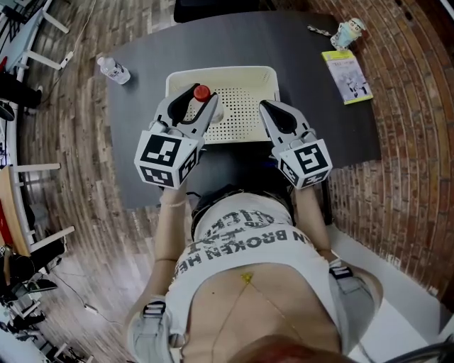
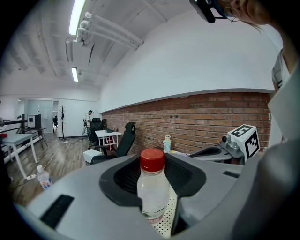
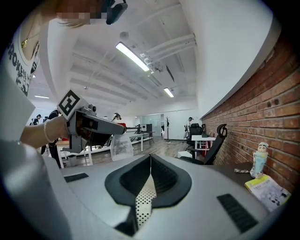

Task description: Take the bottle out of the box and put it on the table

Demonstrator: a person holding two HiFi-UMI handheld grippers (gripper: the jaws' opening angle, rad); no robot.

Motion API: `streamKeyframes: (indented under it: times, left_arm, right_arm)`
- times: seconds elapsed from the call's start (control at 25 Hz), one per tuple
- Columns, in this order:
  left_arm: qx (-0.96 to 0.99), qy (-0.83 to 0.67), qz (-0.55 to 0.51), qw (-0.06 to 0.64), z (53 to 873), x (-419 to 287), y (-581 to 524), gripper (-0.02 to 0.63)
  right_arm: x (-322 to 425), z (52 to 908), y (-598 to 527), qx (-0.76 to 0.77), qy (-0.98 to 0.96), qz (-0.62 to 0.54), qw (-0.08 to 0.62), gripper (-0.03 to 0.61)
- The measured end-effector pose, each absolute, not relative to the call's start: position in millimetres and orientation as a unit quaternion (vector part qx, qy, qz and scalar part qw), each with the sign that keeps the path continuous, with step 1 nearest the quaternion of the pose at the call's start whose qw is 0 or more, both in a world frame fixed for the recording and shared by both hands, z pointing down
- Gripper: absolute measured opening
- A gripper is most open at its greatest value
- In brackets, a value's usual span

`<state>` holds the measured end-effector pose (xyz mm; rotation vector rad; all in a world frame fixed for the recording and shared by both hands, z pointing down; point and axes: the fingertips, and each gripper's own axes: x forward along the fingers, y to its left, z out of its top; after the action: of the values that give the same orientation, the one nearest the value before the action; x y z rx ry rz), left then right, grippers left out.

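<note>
A clear bottle [image 1: 199,99] with a red cap stands upright between the jaws of my left gripper [image 1: 201,101], which is shut on its body over the left part of the white perforated box [image 1: 220,72]. In the left gripper view the bottle [image 2: 152,190] fills the gap of the left gripper [image 2: 152,173], with the box's holed surface [image 2: 168,220] below it. My right gripper [image 1: 267,108] hovers over the box's right side, jaws together and empty. The right gripper view shows the right gripper [image 3: 151,157] shut, and the held bottle [image 3: 121,146] off to the left.
The box sits on a dark table [image 1: 142,142]. A second small bottle [image 1: 113,69] lies at the table's far left corner. A yellow booklet [image 1: 346,74] and a small figurine [image 1: 349,32] are at the far right. A black chair [image 1: 220,8] stands behind the table.
</note>
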<state>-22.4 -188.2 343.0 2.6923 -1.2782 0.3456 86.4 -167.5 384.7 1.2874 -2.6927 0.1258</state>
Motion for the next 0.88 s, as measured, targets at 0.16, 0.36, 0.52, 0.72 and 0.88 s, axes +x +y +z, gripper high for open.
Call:
streamKeyframes:
  times: [0.16, 0.36, 0.52, 0.72, 0.88]
  left_arm:
    - [0.892, -0.431, 0.112, 0.072, 342.3, -35.2, -186.6, 0.158]
    - [0.886, -0.446, 0.106, 0.069, 336.9, -62.1, -186.2, 0.158]
    - [0.879, -0.461, 0.103, 0.068, 333.5, -84.8, -186.2, 0.158]
    - [0.869, -0.48, 0.098, 0.068, 331.9, -112.2, -185.4, 0.158]
    - [0.863, -0.492, 0.094, 0.068, 330.5, -133.8, -184.4, 0.158]
  right_arm:
    - [85.0, 386.8, -167.2, 0.437, -0.895, 0.044, 0.082, 0.009]
    - [75.5, 386.2, -168.4, 0.44, -0.893, 0.041, 0.084, 0.009]
    - [68.0, 387.7, -167.5, 0.441, -0.892, 0.042, 0.087, 0.009]
    - [59.1, 391.2, -166.7, 0.441, -0.892, 0.043, 0.095, 0.009]
    - [47.4, 393.1, -166.3, 0.437, -0.893, 0.043, 0.1, 0.009]
